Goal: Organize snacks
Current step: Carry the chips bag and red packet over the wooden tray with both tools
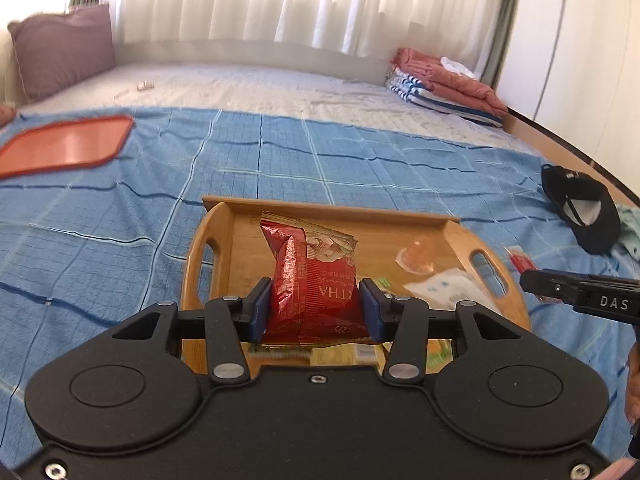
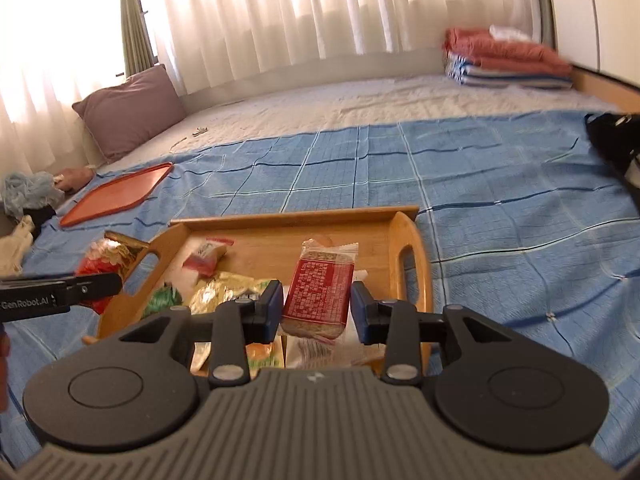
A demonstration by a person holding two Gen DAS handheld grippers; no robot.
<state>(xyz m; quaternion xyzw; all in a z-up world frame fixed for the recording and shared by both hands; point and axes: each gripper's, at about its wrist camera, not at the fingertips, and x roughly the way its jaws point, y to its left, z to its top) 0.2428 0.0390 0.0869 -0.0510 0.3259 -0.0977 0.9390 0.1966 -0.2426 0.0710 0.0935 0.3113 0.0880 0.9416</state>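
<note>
My left gripper (image 1: 316, 292) is shut on a red foil snack packet (image 1: 308, 280), which it holds above a wooden tray (image 1: 320, 205). My right gripper (image 2: 316, 294) is shut on a clear-wrapped brown snack bar with a red label (image 2: 320, 292), also over the wooden tray (image 2: 292, 216). The tray holds several other snacks: a jelly cup (image 1: 416, 256), a white packet (image 1: 444, 292) and yellow-green packets (image 2: 224, 288). An empty orange tray (image 1: 68, 144) lies flat on the bed, far left. Each gripper shows at the edge of the other's view.
A blue checked blanket (image 1: 360, 152) covers the bed. A purple pillow (image 2: 128, 108) leans at the back left, and folded blankets (image 1: 444, 80) are stacked at the back right. A black cap (image 1: 580, 208) lies to the right. Crumpled cloths (image 2: 28, 192) sit far left.
</note>
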